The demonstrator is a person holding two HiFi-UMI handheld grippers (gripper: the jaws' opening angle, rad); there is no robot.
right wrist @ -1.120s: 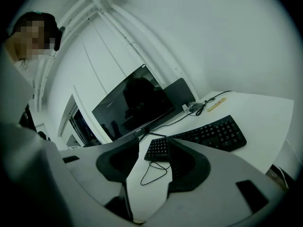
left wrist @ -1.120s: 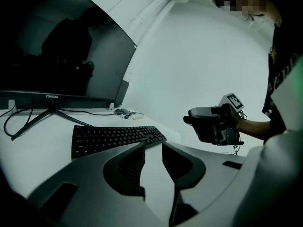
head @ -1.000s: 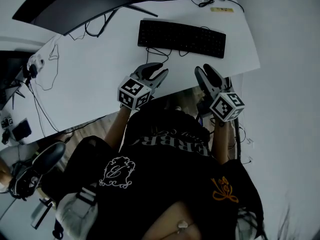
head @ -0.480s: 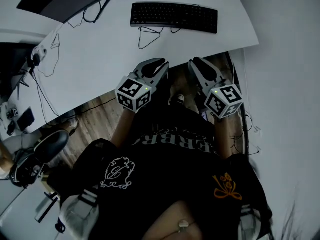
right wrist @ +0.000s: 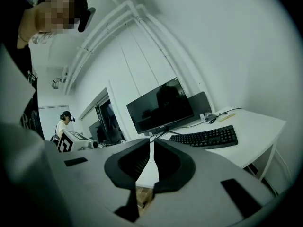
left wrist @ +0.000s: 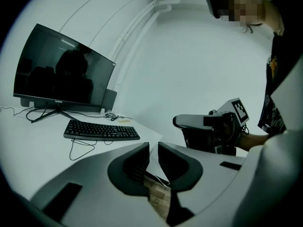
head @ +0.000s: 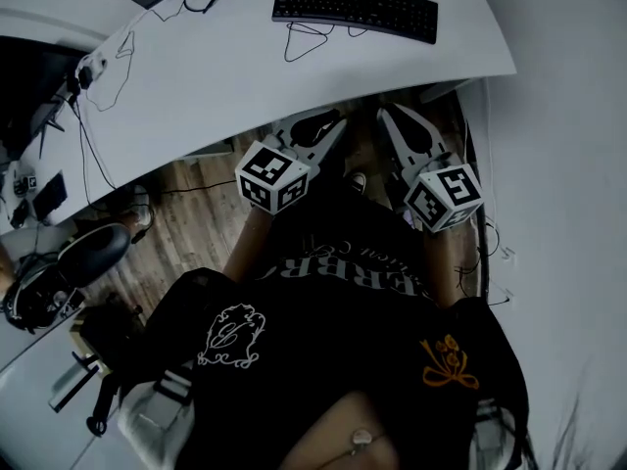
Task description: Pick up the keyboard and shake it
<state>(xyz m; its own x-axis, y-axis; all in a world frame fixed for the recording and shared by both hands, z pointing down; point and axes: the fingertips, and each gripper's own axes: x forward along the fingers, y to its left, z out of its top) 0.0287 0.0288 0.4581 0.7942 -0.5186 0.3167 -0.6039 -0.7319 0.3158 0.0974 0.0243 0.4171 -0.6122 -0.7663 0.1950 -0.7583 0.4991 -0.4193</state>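
Note:
The black keyboard [head: 355,10] lies flat on the white desk [head: 245,76], far from both grippers; it also shows in the left gripper view [left wrist: 102,130] and the right gripper view [right wrist: 206,137]. My left gripper [head: 331,125] hangs off the desk's front edge, over the wooden floor, close to the person's body. My right gripper [head: 390,117] is beside it, also short of the desk. Both have just been closing. The left gripper [left wrist: 153,148] and the right gripper [right wrist: 151,143] each keep a narrow slit with nothing between the jaws.
A dark monitor [left wrist: 61,77] stands behind the keyboard, with a mouse [left wrist: 110,114] and cables near it. The keyboard's cable loops [head: 309,39] on the desk. A black chair [head: 93,258] stands at the left. Another person [right wrist: 64,122] sits in the background.
Both grippers have drawn back from over the desk's front edge toward the person's body. Their jaws have narrowed, the right most. The keyboard lies where it was.

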